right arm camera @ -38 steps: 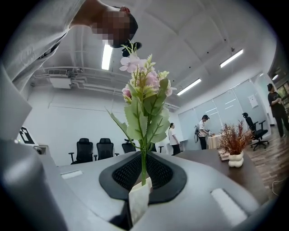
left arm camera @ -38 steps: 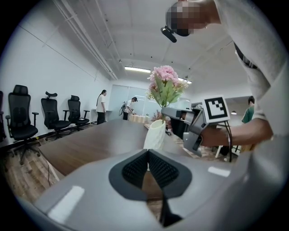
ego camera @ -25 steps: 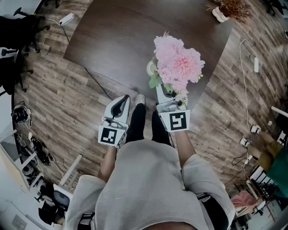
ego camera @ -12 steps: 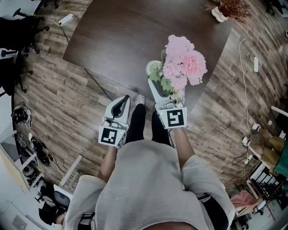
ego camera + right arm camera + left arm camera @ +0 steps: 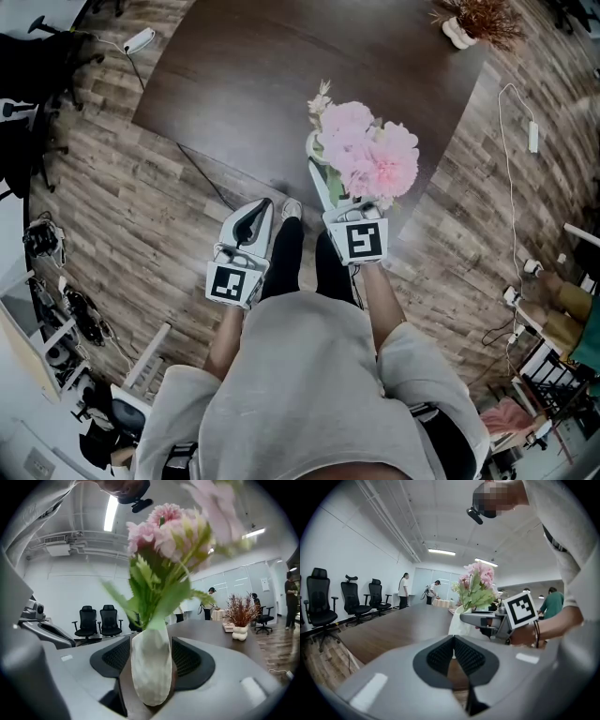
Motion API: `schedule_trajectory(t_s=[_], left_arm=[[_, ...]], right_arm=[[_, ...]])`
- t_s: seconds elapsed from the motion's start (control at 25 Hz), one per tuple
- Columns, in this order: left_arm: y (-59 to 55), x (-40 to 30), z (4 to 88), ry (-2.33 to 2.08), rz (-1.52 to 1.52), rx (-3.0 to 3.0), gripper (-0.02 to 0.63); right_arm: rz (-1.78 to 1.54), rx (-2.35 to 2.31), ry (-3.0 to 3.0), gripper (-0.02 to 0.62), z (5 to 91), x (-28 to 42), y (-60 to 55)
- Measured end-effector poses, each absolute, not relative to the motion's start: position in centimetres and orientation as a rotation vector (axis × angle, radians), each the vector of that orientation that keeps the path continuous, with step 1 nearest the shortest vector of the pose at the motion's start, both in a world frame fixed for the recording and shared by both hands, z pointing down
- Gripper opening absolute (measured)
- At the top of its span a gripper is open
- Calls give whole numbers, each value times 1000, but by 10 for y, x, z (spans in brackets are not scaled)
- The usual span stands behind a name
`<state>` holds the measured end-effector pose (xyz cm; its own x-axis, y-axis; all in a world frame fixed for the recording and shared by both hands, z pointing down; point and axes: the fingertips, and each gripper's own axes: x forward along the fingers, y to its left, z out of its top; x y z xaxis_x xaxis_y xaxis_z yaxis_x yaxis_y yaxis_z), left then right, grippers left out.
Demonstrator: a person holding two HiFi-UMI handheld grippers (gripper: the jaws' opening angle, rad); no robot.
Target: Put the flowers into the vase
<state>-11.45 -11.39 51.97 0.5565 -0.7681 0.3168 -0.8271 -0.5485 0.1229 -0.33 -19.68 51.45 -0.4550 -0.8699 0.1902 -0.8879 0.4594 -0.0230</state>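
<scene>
**Pink flowers [image 5: 370,155] down in the vase [image 5: 150,677], grip coming off**

Dark wood table [image 5: 253,75] carries the vase near its close edge, straight ahead of the person. Above the vase the flowers spread out, a bunch broader than the vase itself. Their green leaves and stems run down into its mouth. The vase is white with a dimpled skin, and it stands upright.

The right gripper [image 5: 151,644] sits low and close in on the near side of the vase. Its jaws have just been opening and now stand wide. The body of the vase is in the gap between them, and neither jaw is seen pressing on it. The left gripper [image 5: 453,641] hangs to the left of the vase, over the plank floor [image 5: 141,206] rather than the table, with its jaws closed together on nothing.

The placing looks as good as done, so the step in hand is the let-go. The next move calls for drawing the right gripper straight back from the vase with its jaws wide, so that neither one brushes the vase or snags a leaf. The bunch looks top-heavy over a narrow base, and a sideways knock could tip it. Once the gripper is clear, it is worth checking that the flowers stand on their own.
</scene>
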Motion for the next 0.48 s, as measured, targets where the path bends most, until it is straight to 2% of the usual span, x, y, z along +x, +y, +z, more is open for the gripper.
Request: schedule_trajectory(t_s=[0.48], left_arm=[[-117,-117,519,-1332,327,2533,11]], right_arm=[[205,1546,-2531,276,525,-5,-199]])
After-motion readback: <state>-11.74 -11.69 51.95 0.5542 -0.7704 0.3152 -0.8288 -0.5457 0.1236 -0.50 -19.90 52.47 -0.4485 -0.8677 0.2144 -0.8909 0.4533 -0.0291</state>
